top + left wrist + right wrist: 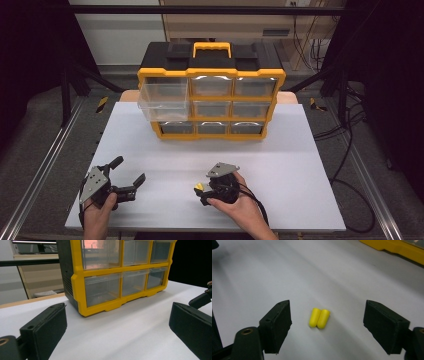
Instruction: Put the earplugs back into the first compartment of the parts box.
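Yellow earplugs side by side on the white surface, framed between spread right tongs, apparently for pickup; left tongs likewise agape, drawer waiting open.

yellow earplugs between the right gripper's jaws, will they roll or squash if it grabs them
The two yellow earplugs look like small rounded cylinders lying side by side on the smooth white table, so a nudge would probably roll or part them. They look like foam, so likely light and squashy. The right gripper stands open around both; closing may take them together.
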### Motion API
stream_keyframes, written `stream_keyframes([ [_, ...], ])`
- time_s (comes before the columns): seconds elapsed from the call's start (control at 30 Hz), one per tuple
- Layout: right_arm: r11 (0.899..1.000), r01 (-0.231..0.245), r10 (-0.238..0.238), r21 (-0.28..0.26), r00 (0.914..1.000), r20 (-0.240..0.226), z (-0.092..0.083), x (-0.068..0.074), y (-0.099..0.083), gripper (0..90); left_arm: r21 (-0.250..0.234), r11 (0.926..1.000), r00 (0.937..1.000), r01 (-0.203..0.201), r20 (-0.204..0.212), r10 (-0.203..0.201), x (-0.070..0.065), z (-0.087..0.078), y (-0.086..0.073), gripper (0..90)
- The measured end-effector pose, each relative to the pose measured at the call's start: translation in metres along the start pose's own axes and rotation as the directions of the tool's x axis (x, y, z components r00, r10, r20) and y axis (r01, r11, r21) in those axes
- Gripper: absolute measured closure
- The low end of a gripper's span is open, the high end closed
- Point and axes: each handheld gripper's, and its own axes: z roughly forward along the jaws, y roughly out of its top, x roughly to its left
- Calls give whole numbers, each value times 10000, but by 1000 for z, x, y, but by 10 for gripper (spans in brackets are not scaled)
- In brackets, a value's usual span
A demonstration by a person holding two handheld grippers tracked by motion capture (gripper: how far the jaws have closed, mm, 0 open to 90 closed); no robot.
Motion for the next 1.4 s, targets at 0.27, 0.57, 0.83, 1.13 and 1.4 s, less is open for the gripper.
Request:
stream_keyframes([
  [0.27, 9987, -297, 296, 416, 9996, 37, 6, -4, 0, 408, -4, 10000, 10000, -9, 11, 9, 0, 0, 0, 11],
  [0.57, 9928, -512, 532, 1084, 9985, -158, 17, -2, -4, 604, 11, 10000, 10000, -31, 50, 31, 0, 1, 0, 11],
  [0.83, 9900, -553, 587, 1298, 9980, -226, 22, -1, -4, 739, 16, 10000, 10000, -43, 67, 43, 0, 1, 0, 12],
  [1.13, 9889, -574, 609, 1370, 9979, -217, 25, -4, -4, 783, 16, 10000, 9999, -64, 85, 64, -1, 1, 0, 12],
  [1.4, 9871, -728, 772, 1426, 9967, -256, 30, -5, -2, 780, 5, 10000, 9999, -68, 92, 68, -1, 1, 1, 12],
])
